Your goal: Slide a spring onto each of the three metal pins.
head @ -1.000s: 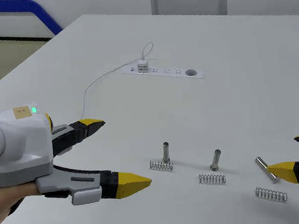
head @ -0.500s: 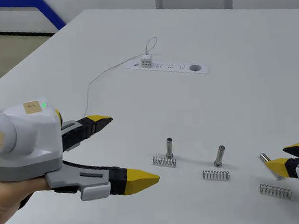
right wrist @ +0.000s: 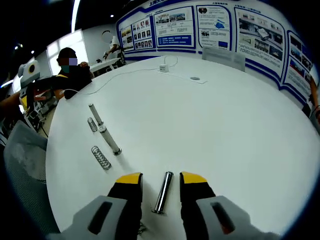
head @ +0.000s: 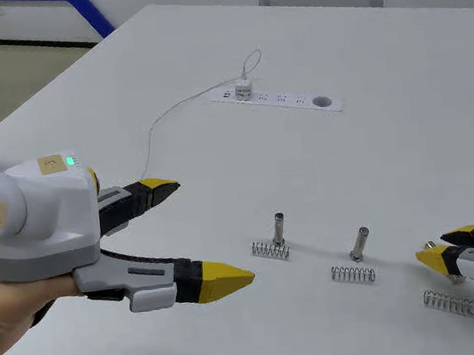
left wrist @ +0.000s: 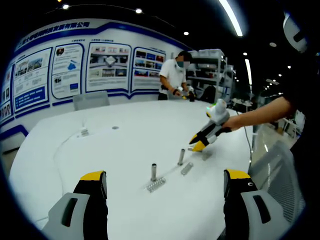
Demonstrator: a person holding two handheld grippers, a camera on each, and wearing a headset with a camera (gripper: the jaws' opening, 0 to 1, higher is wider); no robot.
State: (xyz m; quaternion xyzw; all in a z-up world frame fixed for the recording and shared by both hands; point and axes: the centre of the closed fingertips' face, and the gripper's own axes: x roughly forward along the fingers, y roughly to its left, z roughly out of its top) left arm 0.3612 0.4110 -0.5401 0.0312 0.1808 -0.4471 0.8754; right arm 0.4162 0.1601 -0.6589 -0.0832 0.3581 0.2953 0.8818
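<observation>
Your left gripper [head: 207, 230] hangs over the near left of the smooth white table [head: 393, 64], its black, yellow-tipped jaws spread wide. Your right gripper [right wrist: 161, 177] has its jaws drawn narrow on either side of the third pin [right wrist: 162, 192], a shiny round steel rod with a small flat head, lying flat on the table. A sliver of gap shows on each side, so the jaws are not pinching it. The left pin [head: 279, 226] and middle pin [head: 360, 243] stand upright, wider end down, apart from each other. Each spring is a thin grey wire coil lying on its side: the left spring [head: 271, 249] at the foot of the left pin, the middle spring [head: 353, 274] just in front of the middle pin, and the right spring [head: 449, 303] near your right gripper, on your side of it. None is on a pin yet. A flat white power strip [head: 284, 101] lies farther back.
</observation>
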